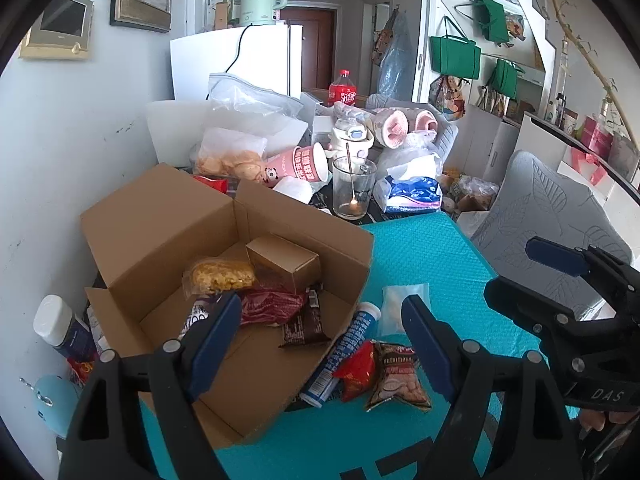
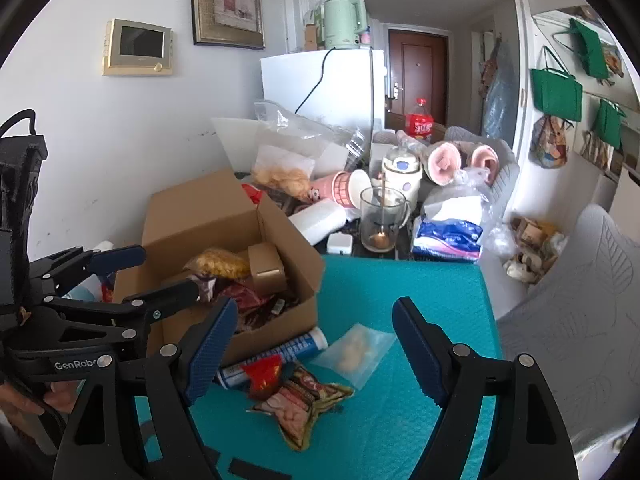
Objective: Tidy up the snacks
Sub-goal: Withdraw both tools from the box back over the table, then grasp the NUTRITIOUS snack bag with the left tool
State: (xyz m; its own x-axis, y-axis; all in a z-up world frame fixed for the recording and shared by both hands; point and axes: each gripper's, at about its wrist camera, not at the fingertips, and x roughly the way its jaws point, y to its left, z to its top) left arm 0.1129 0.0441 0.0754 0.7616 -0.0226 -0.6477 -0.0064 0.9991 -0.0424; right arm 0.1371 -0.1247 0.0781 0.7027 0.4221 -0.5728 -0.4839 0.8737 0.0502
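An open cardboard box (image 1: 160, 216) (image 2: 192, 216) sits on the teal mat (image 1: 432, 256) and holds several snacks: a yellow snack pack (image 1: 222, 274), a small gold box (image 1: 286, 260), a red pack (image 1: 268, 306) and a dark chocolate pack (image 1: 304, 326). Beside the box lie a blue-white tube (image 1: 344, 354) (image 2: 276, 354), a small red pack (image 1: 358, 372) (image 2: 262, 374), a nut pack (image 1: 398, 378) (image 2: 304, 404) and a clear bag (image 1: 402, 306) (image 2: 356, 350). My left gripper (image 1: 320, 344) is open and empty over the box's front corner. My right gripper (image 2: 312, 346) (image 1: 520, 272) is open and empty above the loose snacks.
Behind the mat stand a glass mug with a spoon (image 1: 352, 188) (image 2: 382, 216), a pink paper cup (image 1: 310, 164), a tissue pack (image 1: 414, 194) and bags of snacks (image 1: 232, 156). A white bottle (image 1: 60, 322) stands left of the box. A grey cushion (image 1: 552, 216) lies right.
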